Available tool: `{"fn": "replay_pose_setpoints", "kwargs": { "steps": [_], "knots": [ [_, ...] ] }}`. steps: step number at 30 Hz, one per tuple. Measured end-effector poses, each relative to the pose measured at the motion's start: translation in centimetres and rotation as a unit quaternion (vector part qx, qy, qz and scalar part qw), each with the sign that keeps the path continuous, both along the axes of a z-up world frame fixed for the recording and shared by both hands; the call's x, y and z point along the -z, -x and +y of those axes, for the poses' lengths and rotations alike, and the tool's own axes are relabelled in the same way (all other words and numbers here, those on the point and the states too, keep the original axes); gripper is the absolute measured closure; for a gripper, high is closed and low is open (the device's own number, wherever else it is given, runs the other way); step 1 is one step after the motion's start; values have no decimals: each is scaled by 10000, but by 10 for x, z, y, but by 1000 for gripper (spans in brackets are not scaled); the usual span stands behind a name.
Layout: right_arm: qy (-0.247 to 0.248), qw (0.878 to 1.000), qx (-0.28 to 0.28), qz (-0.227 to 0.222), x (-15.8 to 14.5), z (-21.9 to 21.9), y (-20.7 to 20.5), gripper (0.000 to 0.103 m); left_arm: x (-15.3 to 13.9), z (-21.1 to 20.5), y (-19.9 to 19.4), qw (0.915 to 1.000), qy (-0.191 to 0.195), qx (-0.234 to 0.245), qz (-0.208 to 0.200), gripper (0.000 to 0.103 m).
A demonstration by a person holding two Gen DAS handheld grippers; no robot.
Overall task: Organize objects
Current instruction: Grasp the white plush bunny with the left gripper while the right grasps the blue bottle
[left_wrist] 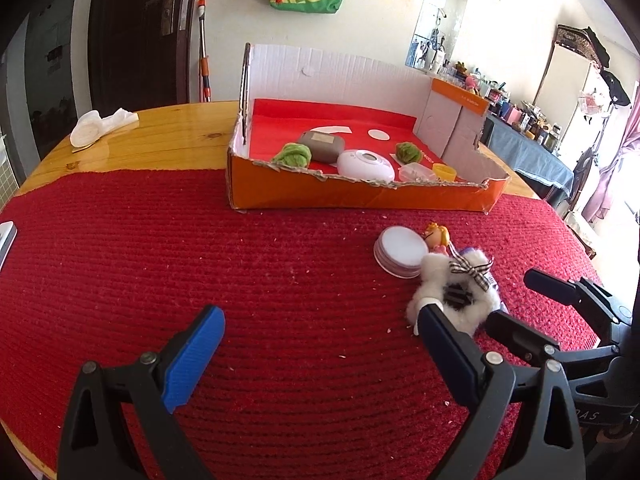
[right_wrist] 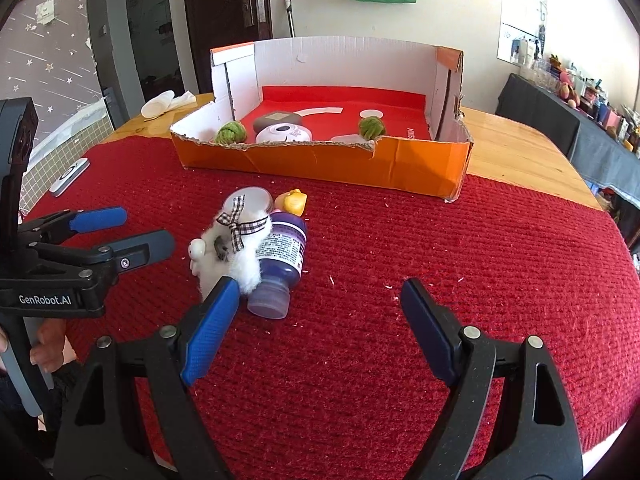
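Left gripper (left_wrist: 322, 326): jaws spread wide, nothing between; right finger tip at the fluffy white scrunchie (left_wrist: 454, 294).
Right gripper (right_wrist: 320, 294): jaws spread, empty; left finger tip at the scrunchie.
Purple bottle (right_wrist: 280, 258): lying just ahead-left of right gripper.
Round tin (left_wrist: 398, 252), doll figure (left_wrist: 436, 236): just beyond.
Orange box (right_wrist: 320, 162): farther ahead on surface (left_wrist: 168, 136).
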State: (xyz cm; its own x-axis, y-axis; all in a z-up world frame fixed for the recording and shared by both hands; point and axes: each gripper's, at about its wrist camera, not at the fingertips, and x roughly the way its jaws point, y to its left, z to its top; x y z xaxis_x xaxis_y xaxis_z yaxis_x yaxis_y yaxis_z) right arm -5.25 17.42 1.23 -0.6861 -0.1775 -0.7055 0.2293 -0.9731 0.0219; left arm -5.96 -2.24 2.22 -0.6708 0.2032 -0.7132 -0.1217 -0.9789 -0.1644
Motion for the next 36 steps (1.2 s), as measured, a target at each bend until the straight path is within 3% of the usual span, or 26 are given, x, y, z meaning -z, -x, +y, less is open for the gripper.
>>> {"fn": "replay_pose_setpoints", "kwargs": {
  "steps": [13, 18, 24, 32, 36],
  "knots": [
    [178, 9981, 584, -124, 3, 44, 20, 20, 1, 26, -2, 9985, -18, 519, -159, 4],
    [280, 9993, 30, -231, 1, 47, 27, 20, 1, 42, -1, 9961, 118, 860, -169, 4],
    [-14, 9963, -815, -265, -4, 38, 35, 20, 1, 53, 5, 9939, 290, 1044, -205, 4],
    [-359, 9876, -1462, -451, 1, 27, 53, 21, 1, 61, 14, 9914, 423, 1214, -242, 9],
    [-373, 9827, -1745, -493, 3, 24, 58, 31, 1, 65, 17, 9895, 488, 1338, -246, 18]
  ]
}}
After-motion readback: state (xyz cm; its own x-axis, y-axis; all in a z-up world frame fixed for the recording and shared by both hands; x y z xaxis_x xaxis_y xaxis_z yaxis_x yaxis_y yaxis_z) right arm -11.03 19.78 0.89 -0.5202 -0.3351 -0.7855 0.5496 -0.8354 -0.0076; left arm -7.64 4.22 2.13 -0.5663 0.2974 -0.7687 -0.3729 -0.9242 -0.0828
